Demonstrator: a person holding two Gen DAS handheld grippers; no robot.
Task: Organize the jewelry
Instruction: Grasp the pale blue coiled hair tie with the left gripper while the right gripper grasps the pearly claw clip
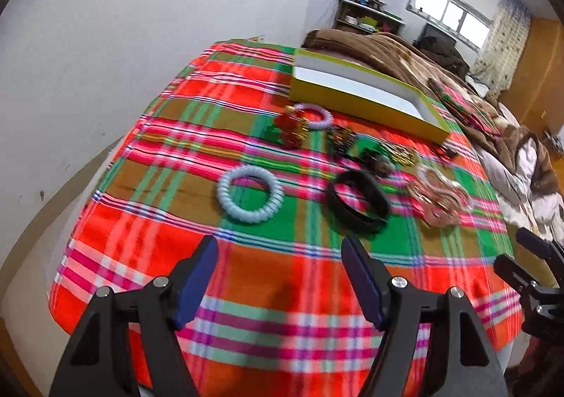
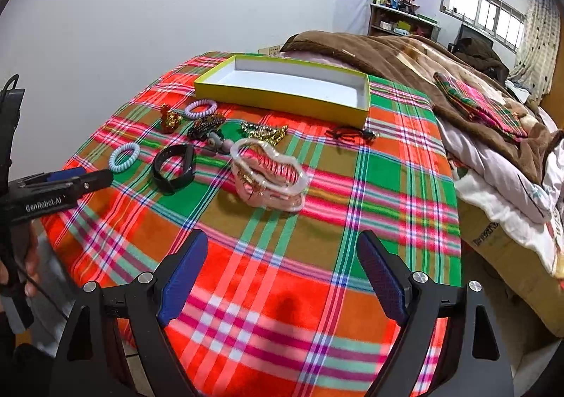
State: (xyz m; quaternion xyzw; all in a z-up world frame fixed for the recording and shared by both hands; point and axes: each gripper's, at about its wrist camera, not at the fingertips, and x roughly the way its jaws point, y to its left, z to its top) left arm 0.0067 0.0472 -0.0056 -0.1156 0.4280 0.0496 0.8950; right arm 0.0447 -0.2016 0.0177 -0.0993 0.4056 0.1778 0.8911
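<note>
**Both claws hanging open over the plaid cloth**

I am holding the left claw (image 1: 280, 277) wide open with nothing between its blue pads; the pale blue coil ring (image 1: 250, 194) is lying just beyond its tips, flat on the cloth. The black band (image 1: 357, 201) is sitting beside that ring, on its right. My right claw (image 2: 280, 273) is also gaping open and gripping nothing; the pink clip (image 2: 269, 178) is resting on the cloth just beyond its tips.

Taking the yellow box (image 2: 285, 86) as my mark: it is standing empty, white inside, at the far side of the plaid cloth (image 2: 317, 291). The lilac coil ring (image 2: 201, 108), a red and gold piece (image 2: 170, 120), a gold chain (image 2: 264, 132) and a dark tangle (image 2: 352, 134) are lying just in front of the box, nearer to me. Behind and to the right of the box a brown blanket (image 2: 387, 51) is heaped up, and a shelf (image 2: 402, 21) and a window (image 2: 483, 9) are showing farther back against the white wall.

The pale blue ring is looking ribbed and glossy; the clip is translucent, with wavy edges.
</note>
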